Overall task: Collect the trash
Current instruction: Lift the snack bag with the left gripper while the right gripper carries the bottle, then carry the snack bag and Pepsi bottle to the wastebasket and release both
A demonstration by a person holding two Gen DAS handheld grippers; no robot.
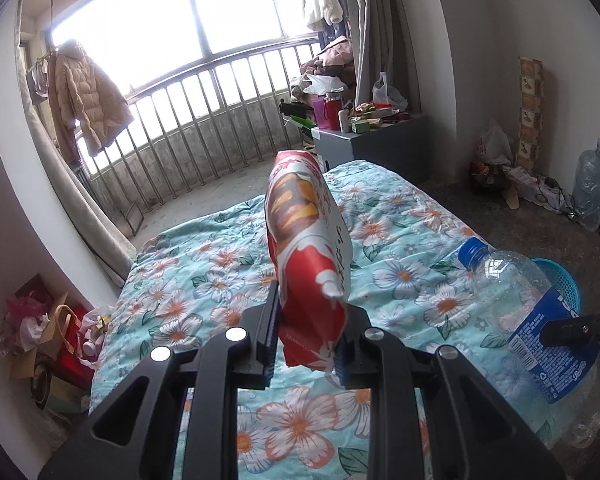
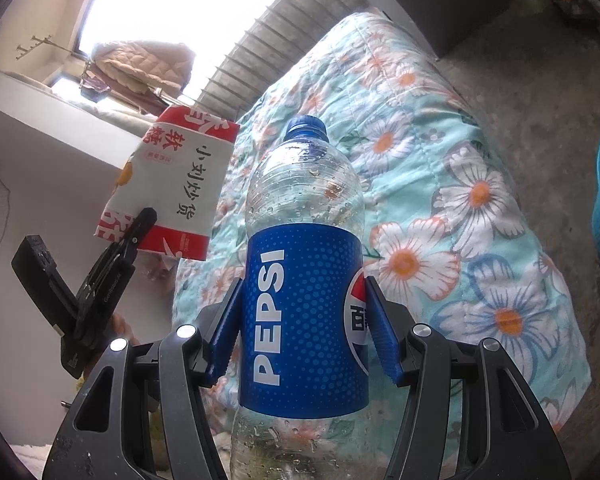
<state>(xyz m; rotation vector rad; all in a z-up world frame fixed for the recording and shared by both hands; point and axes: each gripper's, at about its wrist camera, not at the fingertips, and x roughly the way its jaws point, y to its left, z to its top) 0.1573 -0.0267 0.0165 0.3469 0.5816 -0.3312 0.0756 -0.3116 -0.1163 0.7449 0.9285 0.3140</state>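
Two grippers are each loaded with a piece of trash above the bed (image 1: 204,264), which is covered by a turquoise quilt printed with white and orange flowers. The left gripper (image 1: 306,344) has its jaws pinching the lower end of a red and white snack bag (image 1: 306,240); the bag stands up from the pads and leans slightly, clear of the quilt. The right gripper (image 2: 302,326) has its jaws closed on a clear Pepsi bottle (image 2: 302,280), the blue pads pressing either side of its blue label, with the blue cap pointing away from the camera. Droplets cling inside the bottle. In the left wrist view a blue basket (image 1: 562,284) sits on the floor beside the bed, partly hidden behind the bottle. Near the far end of the bed stands a cluttered grey cabinet (image 1: 384,142).
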